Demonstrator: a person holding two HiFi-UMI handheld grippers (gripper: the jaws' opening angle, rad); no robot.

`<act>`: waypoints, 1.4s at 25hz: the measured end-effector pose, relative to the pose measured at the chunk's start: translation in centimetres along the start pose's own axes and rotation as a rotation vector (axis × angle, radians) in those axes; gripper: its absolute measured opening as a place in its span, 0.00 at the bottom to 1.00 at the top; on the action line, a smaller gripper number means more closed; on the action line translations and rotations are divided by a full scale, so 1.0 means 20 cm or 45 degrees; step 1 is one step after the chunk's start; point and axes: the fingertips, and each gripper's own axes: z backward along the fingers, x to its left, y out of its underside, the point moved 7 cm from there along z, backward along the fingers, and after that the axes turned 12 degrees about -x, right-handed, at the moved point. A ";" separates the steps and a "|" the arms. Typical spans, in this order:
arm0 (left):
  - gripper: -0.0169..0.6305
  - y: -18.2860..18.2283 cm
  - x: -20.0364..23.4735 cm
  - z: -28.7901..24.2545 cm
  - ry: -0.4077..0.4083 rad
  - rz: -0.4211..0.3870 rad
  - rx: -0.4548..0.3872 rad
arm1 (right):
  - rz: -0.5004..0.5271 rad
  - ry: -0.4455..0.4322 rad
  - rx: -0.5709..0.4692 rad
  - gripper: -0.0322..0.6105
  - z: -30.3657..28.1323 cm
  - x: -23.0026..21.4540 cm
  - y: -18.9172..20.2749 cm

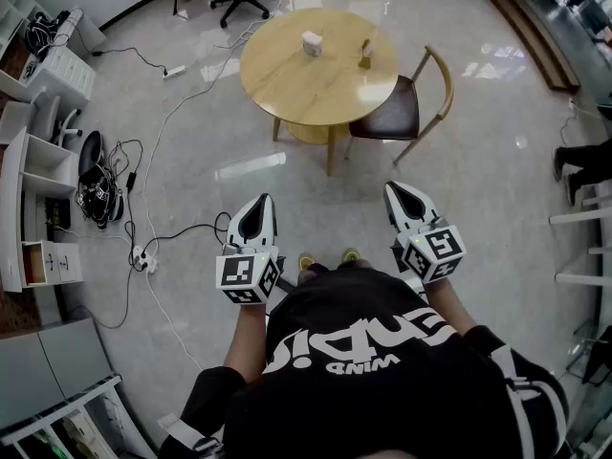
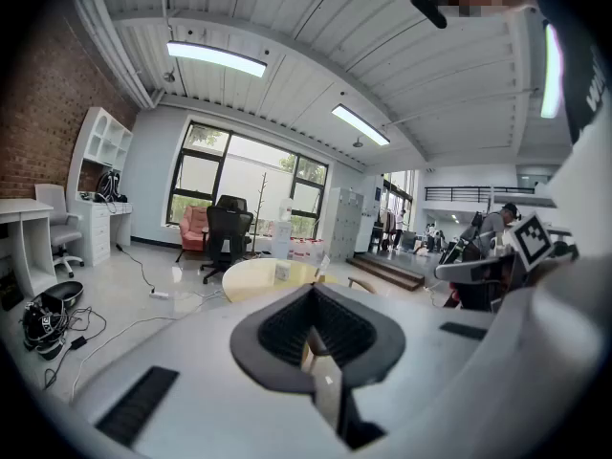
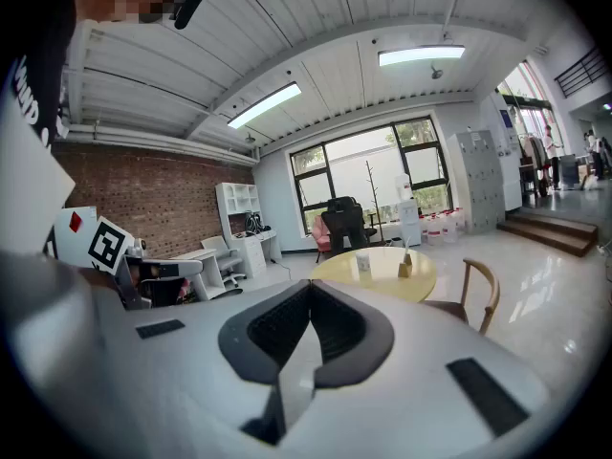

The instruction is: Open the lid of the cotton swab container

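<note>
Round table (image 1: pixel 287 89) ahead bore the cotton swab container (image 1: pixel 312 43); left gripper (image 1: pixel 263 202) and right gripper (image 1: pixel 398 191) were pressed together, empty.

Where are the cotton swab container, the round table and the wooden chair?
cotton swab container (image 1: pixel 312 42), head view, on its white side.
round table (image 1: pixel 306 89), head view, on the bare tabletop.
wooden chair (image 1: pixel 387 113), head view, on its dark seat.

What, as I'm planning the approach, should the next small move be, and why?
Probably step toward the round table: the cotton swab container sits on it, far beyond both grippers. The left gripper and right gripper are shut, with nothing between their fingers, so neither can reach it yet.
</note>
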 end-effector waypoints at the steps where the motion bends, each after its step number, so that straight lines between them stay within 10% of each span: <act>1: 0.04 0.00 0.01 -0.01 -0.001 -0.005 -0.002 | 0.003 0.000 -0.002 0.05 -0.01 0.00 -0.01; 35: 0.04 0.00 0.37 -0.22 0.085 -0.038 -0.046 | 0.030 0.056 -0.101 0.05 -0.36 0.12 0.06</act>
